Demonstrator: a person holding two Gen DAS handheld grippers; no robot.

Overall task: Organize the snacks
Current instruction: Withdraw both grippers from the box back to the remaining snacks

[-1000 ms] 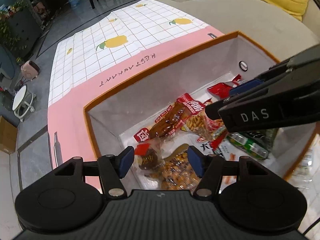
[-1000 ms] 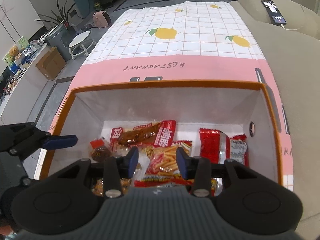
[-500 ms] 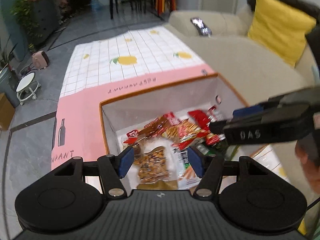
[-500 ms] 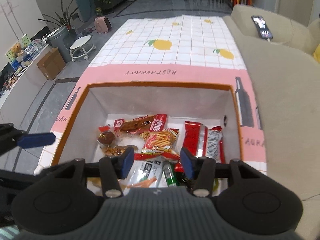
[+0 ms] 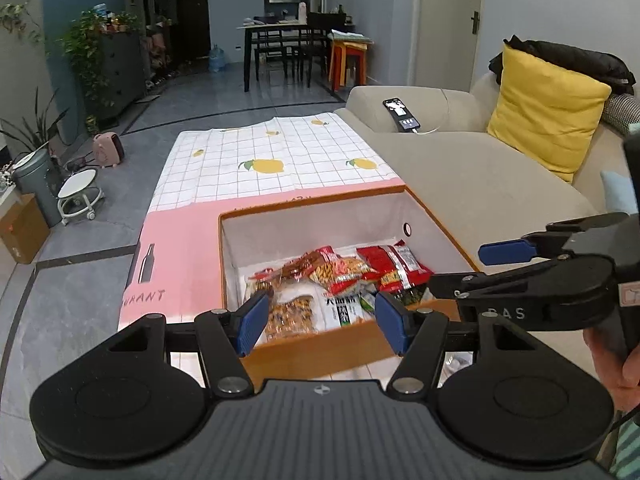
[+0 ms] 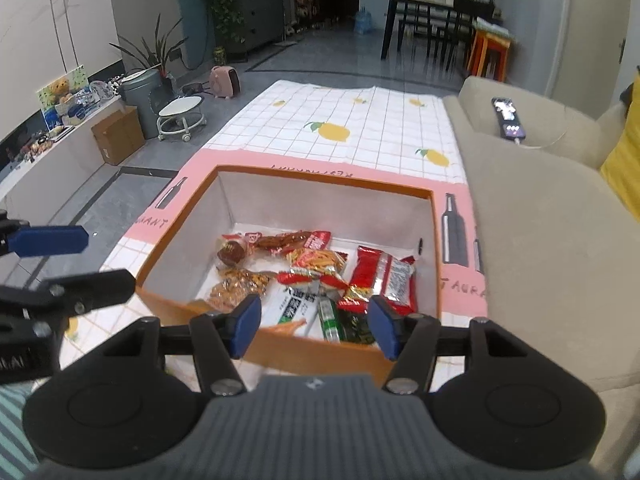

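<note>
Right wrist view: we see our right claw [image 6: 313, 326] empty, jaws just opening, above the orange-rimmed box [image 6: 320, 186] of snack packets [image 6: 316, 266] (left claw [image 5: 322, 322] gapes too).

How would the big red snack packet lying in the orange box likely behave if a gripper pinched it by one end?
The red packet looks like thin, glossy film, so it would probably flop and crinkle rather than stay stiff. The shiny wrapper might slip between the pads. It appears puffy and flat, so likely light for its size and unlikely to roll; its contents may crush under a hard squeeze.
</note>
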